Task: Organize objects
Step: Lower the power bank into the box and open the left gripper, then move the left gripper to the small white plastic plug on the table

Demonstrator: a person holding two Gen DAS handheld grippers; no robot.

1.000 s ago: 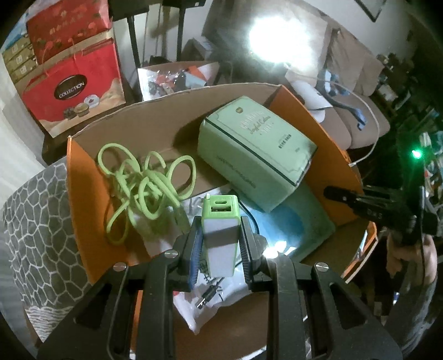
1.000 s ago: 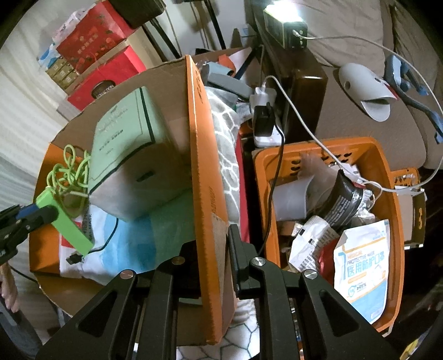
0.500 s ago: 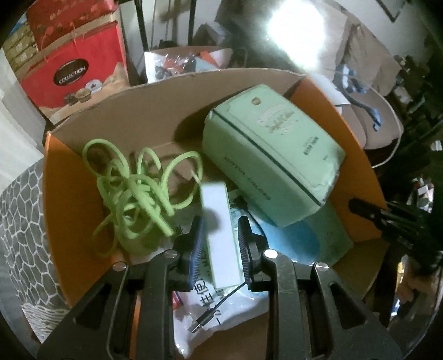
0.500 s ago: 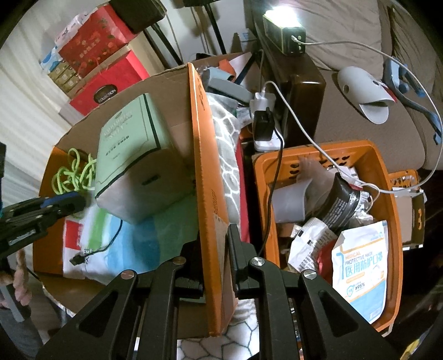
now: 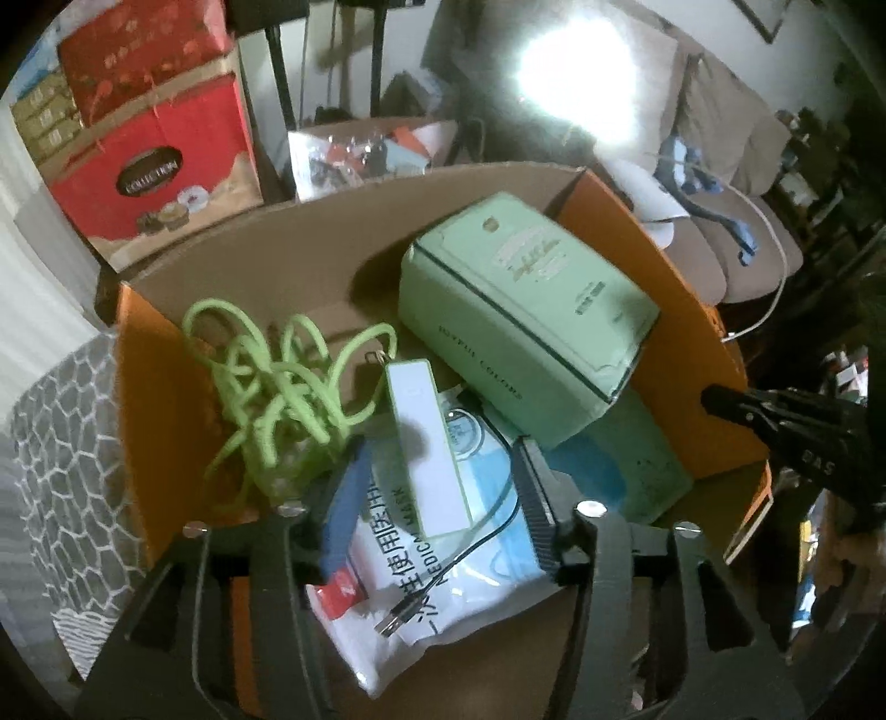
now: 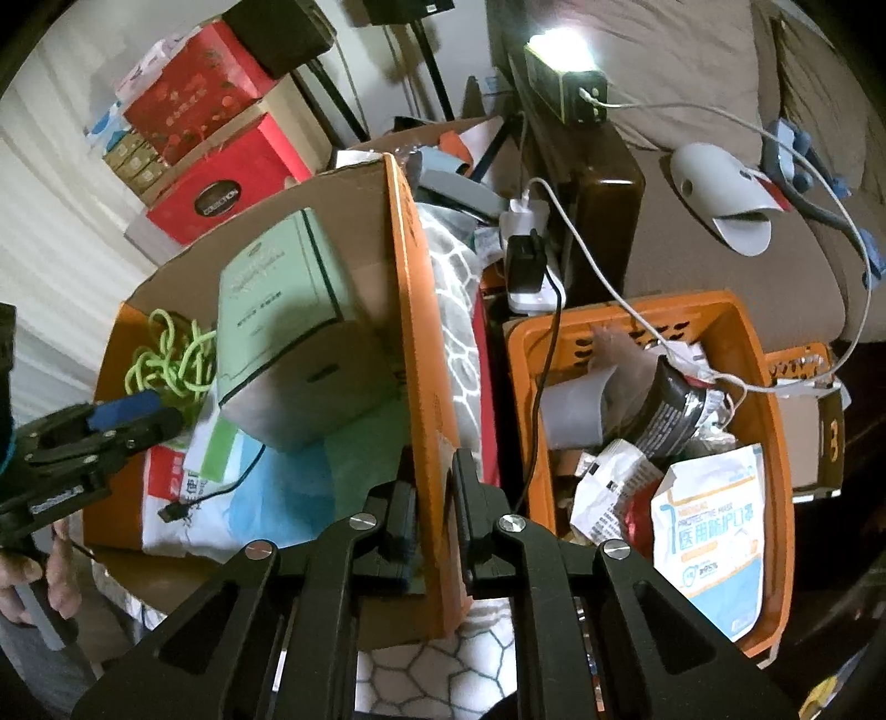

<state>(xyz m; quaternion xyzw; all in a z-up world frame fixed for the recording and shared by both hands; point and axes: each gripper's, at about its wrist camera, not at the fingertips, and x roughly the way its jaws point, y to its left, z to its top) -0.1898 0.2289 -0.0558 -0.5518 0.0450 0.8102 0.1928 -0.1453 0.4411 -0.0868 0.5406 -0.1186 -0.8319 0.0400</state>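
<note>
Between opened left hand-held gripper point(image 5: 437, 493) jaws, power bank point(image 5: 426, 448), seemingly released

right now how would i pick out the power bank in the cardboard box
Look in the orange-sided cardboard box. Between the tangled green cord and the mint-green carton, the power bank lies on a mask packet: a slim white bar with a lime-green edge.

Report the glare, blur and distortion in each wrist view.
Left wrist view: a blown-out white glare washes out the top; the green cable and the power bank look soft; fisheye bends the cardboard box rim. Right wrist view: sharper, glare confined to the lamp; edges curve and darken.
</note>
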